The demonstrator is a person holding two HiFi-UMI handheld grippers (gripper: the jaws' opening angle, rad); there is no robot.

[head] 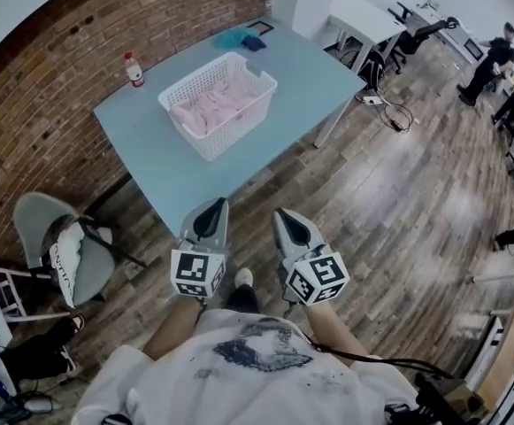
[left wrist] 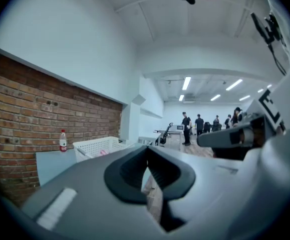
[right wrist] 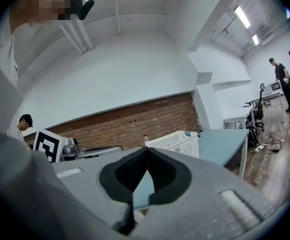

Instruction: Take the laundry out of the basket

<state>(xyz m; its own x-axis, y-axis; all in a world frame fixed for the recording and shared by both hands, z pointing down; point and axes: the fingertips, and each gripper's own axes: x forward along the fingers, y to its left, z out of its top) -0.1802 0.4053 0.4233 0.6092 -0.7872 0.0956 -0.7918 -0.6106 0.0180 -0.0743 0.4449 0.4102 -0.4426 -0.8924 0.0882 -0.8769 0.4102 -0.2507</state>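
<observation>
A white plastic laundry basket [head: 219, 103] stands on the light blue table [head: 172, 175], with pink laundry [head: 208, 109] lying inside it. The basket [left wrist: 96, 146] shows far ahead in the left gripper view, and the basket [right wrist: 174, 142] shows ahead in the right gripper view too. My left gripper [head: 210, 204] and right gripper [head: 285, 213] hang side by side over the floor, just short of the table's near edge. Both are shut with nothing between the jaws, well away from the basket.
A bottle [head: 134, 69] with a red cap stands at the table's far left corner by the brick wall. Blue cloth [head: 240, 38] lies at the far end. A grey chair [head: 62, 246] with a bag sits to the left. People [head: 495, 60] stand by desks at the far right.
</observation>
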